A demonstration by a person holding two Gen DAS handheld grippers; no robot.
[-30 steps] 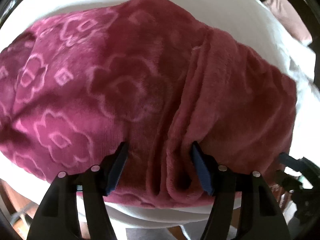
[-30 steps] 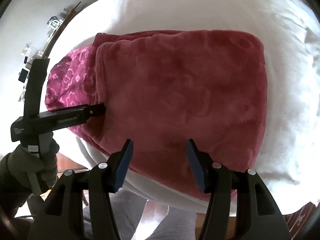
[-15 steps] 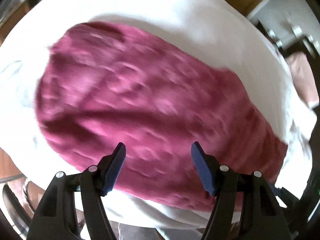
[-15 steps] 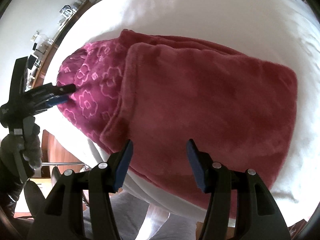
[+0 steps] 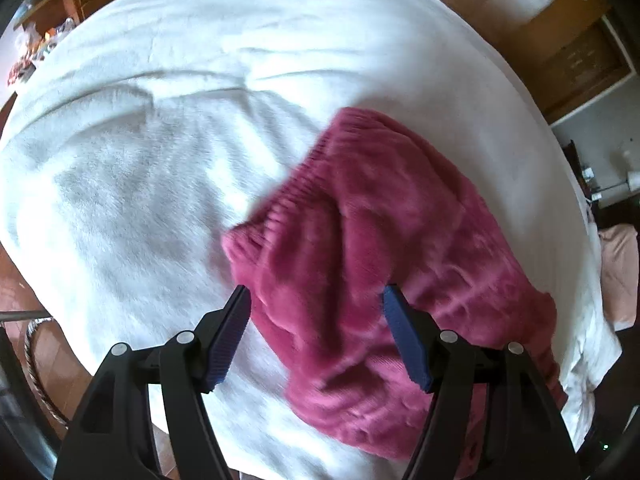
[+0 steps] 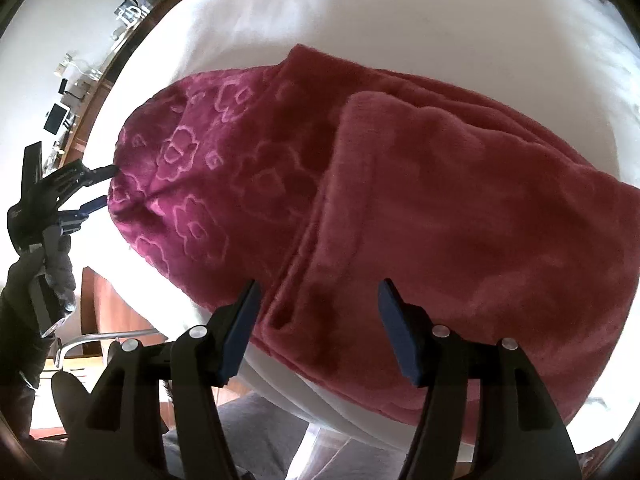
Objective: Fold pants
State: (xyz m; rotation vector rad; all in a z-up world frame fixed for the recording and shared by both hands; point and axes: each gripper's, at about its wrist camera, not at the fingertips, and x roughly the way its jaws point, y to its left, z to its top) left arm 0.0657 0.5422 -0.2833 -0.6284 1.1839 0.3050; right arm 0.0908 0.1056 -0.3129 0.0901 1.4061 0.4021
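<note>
The fleece pants (image 6: 400, 200), deep pink and embossed with a flower pattern, lie folded on a white blanket (image 6: 400, 12) that covers the bench. In the right wrist view they fill the middle of the picture: a plain upper layer is folded over from three o'clock, and its edge runs from about twelve o'clock down to six, leaving the patterned part bare toward nine o'clock. In the left wrist view the pants (image 5: 380, 260) are blurred and sit toward four o'clock, with a ribbed waistband (image 5: 288, 200) at their nine o'clock edge and bare white blanket (image 5: 160, 160) spreading from nine to twelve o'clock.

The right gripper (image 6: 318, 326) hangs over the near edge of the pants at six o'clock; its jaws are opening and stand apart with nothing pinched between the blue pads. The left gripper (image 5: 316, 338) stands wide above the waistband end, its pads clear of the fabric. From the right wrist view the left gripper (image 6: 102, 186) appears at nine o'clock, its tips just beside the patterned end, carried by a gloved hand (image 6: 44, 264).

A shelf with small clutter (image 6: 72, 92) lies at ten o'clock.
</note>
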